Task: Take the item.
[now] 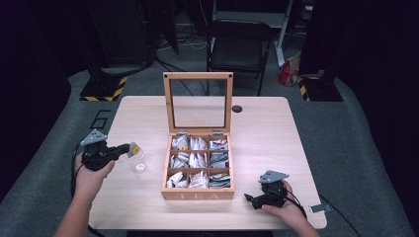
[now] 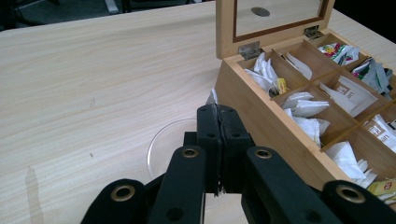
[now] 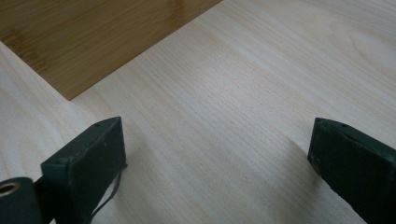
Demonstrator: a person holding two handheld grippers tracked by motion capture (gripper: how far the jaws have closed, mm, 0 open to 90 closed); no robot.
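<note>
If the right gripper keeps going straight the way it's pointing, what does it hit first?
Probably the wooden tea box: the open right gripper points left along bare table toward its front corner, though depth is unclear.

The high view looked forward and down from above the person's side, taking in the whole table (image 1: 148, 118), the open tea box (image 1: 197, 193) at its middle and a chair (image 1: 238, 47) beyond. The left gripper view sat low over the tabletop (image 2: 93, 93), facing along its own jaws toward the same tea box (image 2: 261, 116) from the box's left. The right gripper view looked steeply down, very near the tabletop (image 3: 233, 102), with one corner of the tea box (image 3: 84, 37) at its upper left.
</note>
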